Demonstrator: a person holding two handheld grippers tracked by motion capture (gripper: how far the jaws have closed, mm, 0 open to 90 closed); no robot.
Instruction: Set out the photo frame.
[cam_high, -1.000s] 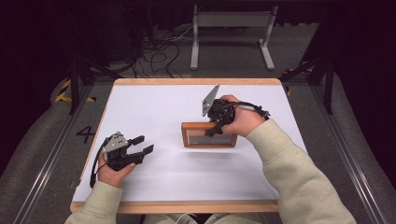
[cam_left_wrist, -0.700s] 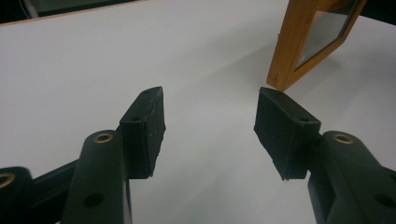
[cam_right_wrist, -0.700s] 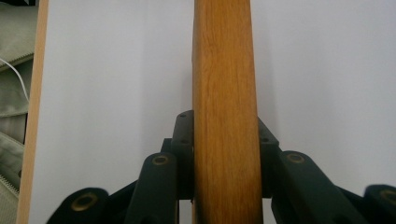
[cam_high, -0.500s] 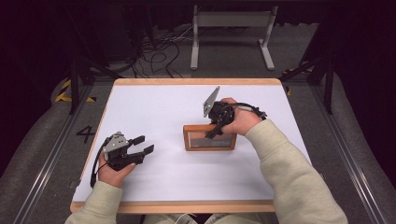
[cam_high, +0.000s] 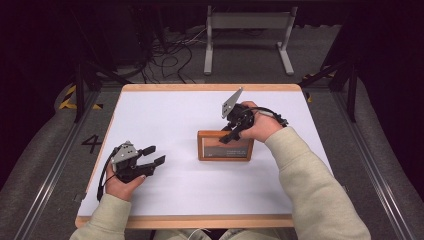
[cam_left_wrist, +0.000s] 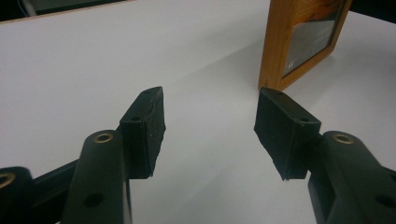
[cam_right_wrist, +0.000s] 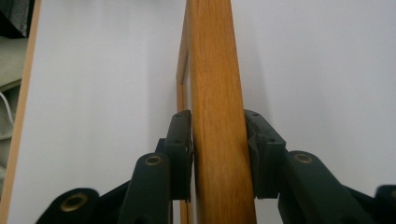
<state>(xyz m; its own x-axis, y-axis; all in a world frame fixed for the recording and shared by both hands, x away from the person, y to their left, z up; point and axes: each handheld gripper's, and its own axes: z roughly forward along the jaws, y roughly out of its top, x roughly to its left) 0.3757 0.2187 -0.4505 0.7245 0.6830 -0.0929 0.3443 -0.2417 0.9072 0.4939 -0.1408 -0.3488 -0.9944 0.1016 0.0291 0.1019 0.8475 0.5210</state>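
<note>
Frames: one rectangular wooden picture frame (cam_high: 224, 145), upright near the middle of the white counter (cam_high: 170, 115).
Right tongs (cam_high: 231, 136): clamped on the frame's top edge.
Left tongs (cam_high: 153, 155): spread wide, holding nothing, front-left, well apart.

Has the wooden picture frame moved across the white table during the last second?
Cannot tell. The wooden picture frame, clamped by the right gripper, sits about as far from the table's far edge as before; any shift is too slight to call.
</note>
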